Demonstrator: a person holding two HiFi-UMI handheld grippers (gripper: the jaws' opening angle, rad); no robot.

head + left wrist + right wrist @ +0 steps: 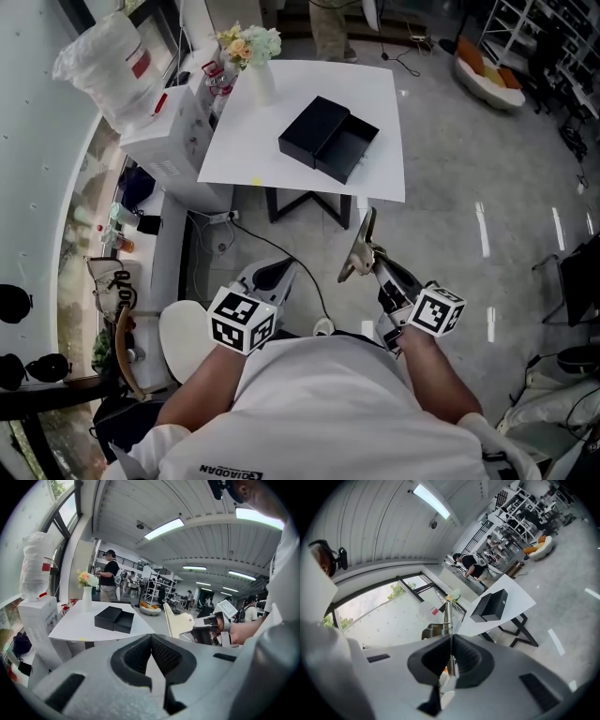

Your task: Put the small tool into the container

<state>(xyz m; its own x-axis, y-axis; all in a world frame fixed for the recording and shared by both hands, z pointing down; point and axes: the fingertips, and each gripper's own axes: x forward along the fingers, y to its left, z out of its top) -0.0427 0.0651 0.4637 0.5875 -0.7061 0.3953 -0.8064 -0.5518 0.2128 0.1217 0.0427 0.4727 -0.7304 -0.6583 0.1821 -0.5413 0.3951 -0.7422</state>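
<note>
Lower left of the head view, the left gripper [274, 275] has its jaws closed together, holding nothing. To its right, the right gripper [382, 272] is clamped tight on a silver metal clip [359, 246], held above the floor, well apart from the open black container [328, 139] on the white table [375, 94] at upper centre.

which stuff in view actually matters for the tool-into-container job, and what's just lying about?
Belongs to the job:
- silver metal spring clip, clamped in the right gripper
- black box with its drawer pulled open, on the white table

Just lying about:
- white vase of flowers, on the table's far corner
- white plastic bag on the white cabinet
</note>
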